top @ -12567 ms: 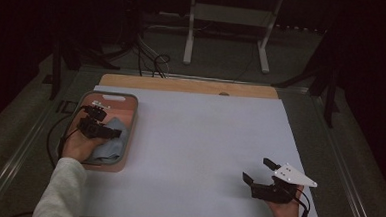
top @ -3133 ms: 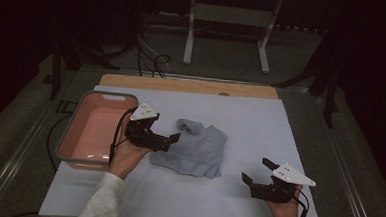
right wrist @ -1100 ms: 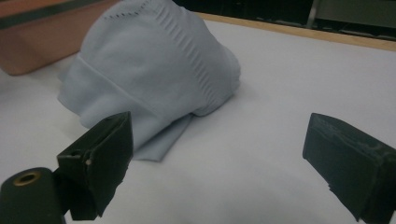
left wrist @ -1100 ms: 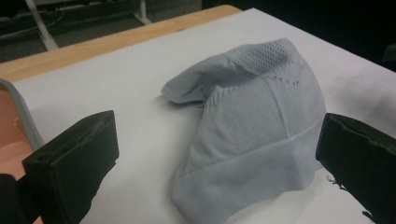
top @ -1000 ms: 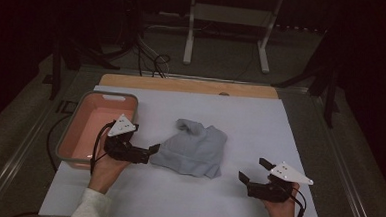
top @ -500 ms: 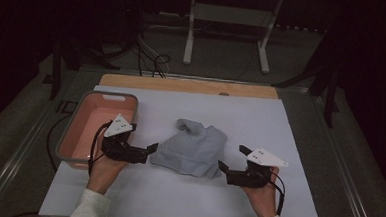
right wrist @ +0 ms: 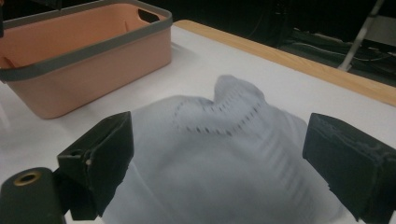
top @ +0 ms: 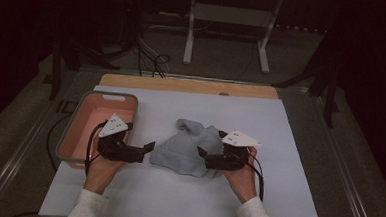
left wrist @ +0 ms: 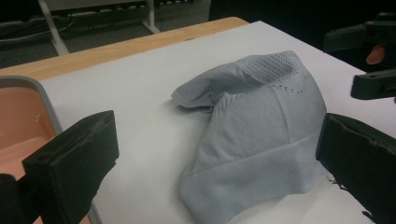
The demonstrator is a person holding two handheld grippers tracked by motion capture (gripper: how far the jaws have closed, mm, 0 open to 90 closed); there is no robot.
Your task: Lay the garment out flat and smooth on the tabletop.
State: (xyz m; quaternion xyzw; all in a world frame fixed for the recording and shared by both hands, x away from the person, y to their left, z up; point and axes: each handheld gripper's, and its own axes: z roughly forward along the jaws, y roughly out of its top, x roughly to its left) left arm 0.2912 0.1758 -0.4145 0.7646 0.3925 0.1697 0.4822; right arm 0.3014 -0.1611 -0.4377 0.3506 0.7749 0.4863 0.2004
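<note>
Soft perforated knit cloth (left wrist: 261, 140) (matt), plastic bin (right wrist: 88, 56).

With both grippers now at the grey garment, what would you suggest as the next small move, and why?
Probably close each gripper on the nearest edge of the grey garment. It lies crumpled on the white table cover beside the pink tub, with the left gripper and right gripper open at its opposite sides, holding nothing. Gripping both edges would likely let it be spread flat.

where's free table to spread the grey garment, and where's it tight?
Free: the white sheet right of the grey garment, plus the strip between it and the wooden edge. Tight: the left side, where the left gripper sits between garment and pink tub. The right gripper crowds the garment's right edge.
</note>
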